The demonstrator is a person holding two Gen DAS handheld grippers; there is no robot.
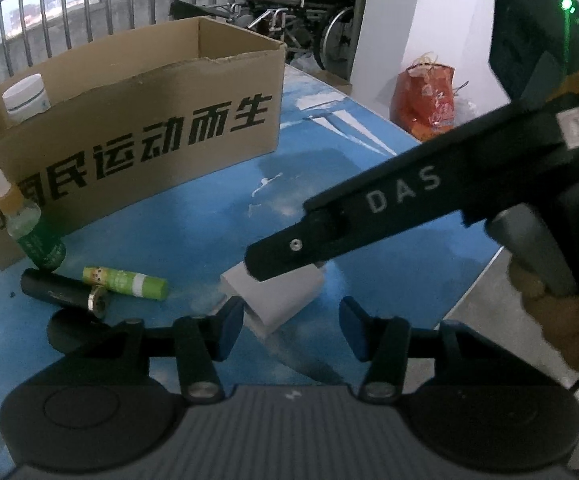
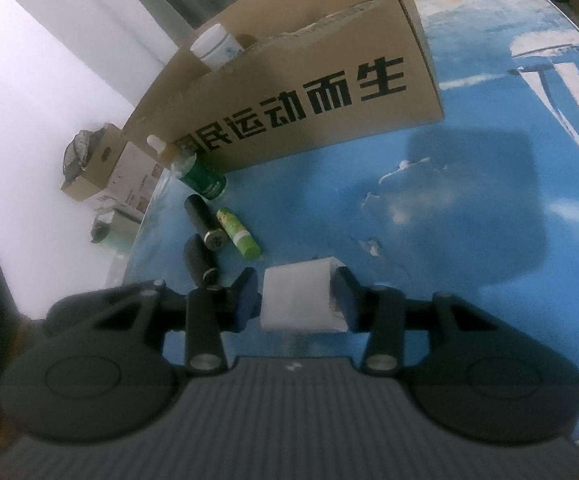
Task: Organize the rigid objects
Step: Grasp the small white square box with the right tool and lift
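White block (image 2: 301, 298) looks to us light, stiff and smooth-sided, best taken across its flat side faces. It sits on the blue counter (image 2: 469, 208) between the pads of our right claw (image 2: 296, 300), half closed, both pads seemingly touching it. Our left claw (image 1: 287, 330) hangs part open and empty, the block at its eleven o'clock. Farther out at eleven stands the cardboard box (image 2: 301, 92).

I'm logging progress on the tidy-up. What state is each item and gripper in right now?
Cardboard box: open-topped, upright on the table.
White jar: upright inside the box.
Dropper bottle: upright outside the box.
Green tube: lying on the table.
Two black cylinders: lying on the table.
White block: between the right gripper's pads, gripped.
Left gripper: open, empty.
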